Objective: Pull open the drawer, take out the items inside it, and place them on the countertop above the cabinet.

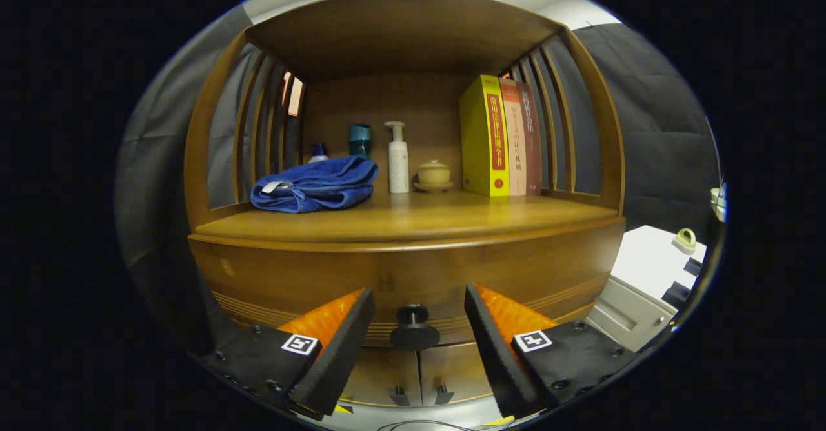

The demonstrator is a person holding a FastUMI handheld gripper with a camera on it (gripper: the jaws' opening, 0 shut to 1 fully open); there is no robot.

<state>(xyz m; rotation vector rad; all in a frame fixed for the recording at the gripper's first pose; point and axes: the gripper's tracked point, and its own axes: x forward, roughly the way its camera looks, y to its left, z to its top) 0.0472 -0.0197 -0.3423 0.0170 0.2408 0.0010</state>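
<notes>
Spread gripper (418, 328) flanks round, seemingly untouched drawer knob (413, 328).

Staged home corner inside a recording booth. Wooden cabinet (406, 270) with slatted sides; its surface (413, 219) carries a folded blue towel (316, 184), pump bottle (398, 159), small lidded pot (433, 174), upright books (500, 136). Dark cloth walls (664, 128) behind.

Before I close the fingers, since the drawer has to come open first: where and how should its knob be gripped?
Grip the round knob on the drawer front by its thin neck behind the disc, coming straight on from the front. The open gripper already has a finger on each side; the wider disc should keep the fingers from slipping when pulling.
</notes>
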